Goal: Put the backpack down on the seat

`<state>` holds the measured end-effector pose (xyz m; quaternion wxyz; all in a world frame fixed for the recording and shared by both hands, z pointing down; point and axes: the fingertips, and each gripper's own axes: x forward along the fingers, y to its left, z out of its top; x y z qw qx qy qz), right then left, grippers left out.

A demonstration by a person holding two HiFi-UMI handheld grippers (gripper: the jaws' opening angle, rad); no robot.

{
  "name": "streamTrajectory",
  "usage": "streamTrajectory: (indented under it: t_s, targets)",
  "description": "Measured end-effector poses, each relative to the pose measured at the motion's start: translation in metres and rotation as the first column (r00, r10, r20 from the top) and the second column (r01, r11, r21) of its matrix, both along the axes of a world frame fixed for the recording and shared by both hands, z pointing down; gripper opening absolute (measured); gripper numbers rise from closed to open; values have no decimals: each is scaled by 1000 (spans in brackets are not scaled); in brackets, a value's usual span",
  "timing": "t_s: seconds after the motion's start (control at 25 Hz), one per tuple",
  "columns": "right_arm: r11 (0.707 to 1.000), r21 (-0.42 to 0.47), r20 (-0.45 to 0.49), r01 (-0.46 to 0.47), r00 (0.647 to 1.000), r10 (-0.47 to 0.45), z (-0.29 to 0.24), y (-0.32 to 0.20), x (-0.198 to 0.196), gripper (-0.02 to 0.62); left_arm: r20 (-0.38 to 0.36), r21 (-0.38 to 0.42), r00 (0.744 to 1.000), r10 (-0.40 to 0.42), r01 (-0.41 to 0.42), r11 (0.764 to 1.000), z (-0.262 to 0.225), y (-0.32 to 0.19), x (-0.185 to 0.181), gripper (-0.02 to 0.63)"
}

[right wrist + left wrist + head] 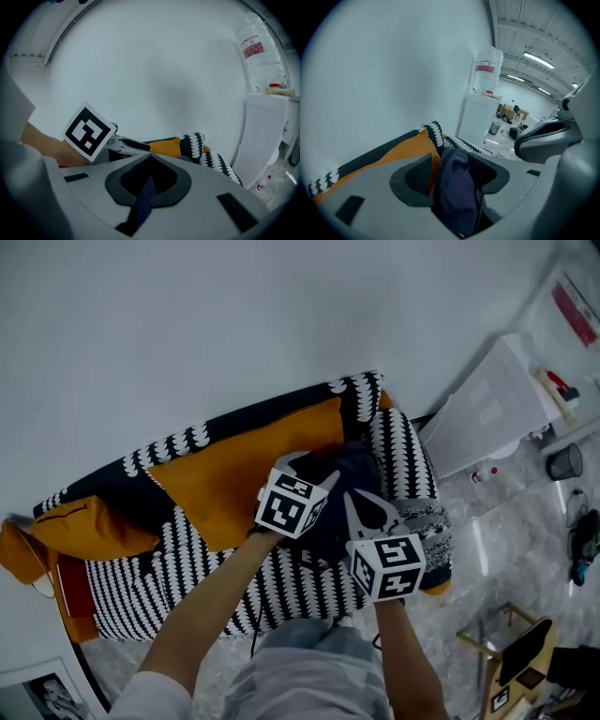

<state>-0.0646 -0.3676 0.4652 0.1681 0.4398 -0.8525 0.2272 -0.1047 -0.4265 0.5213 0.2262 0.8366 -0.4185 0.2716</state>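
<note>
The dark navy fabric backpack [342, 491] is at the right end of the black-and-white patterned sofa [187, 587], beside its orange cushion [244, 465]; the left hand-held gripper [323, 486] is clamped on a thick fold of it; the right hand-held gripper [361, 514] pinches its thin navy strap [146, 194]; contact with the seat cannot be told.

No readable text; red label [484, 68] on water bottle [491, 83] illegible.
</note>
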Motion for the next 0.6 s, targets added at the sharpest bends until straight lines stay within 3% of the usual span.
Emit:
streamTrajectory:
  t_s: [0.6]
  targets:
    - [995, 81, -3, 56, 998, -56, -58, 25, -4, 2, -131, 114, 980, -149, 164, 980, -82, 58, -7, 210]
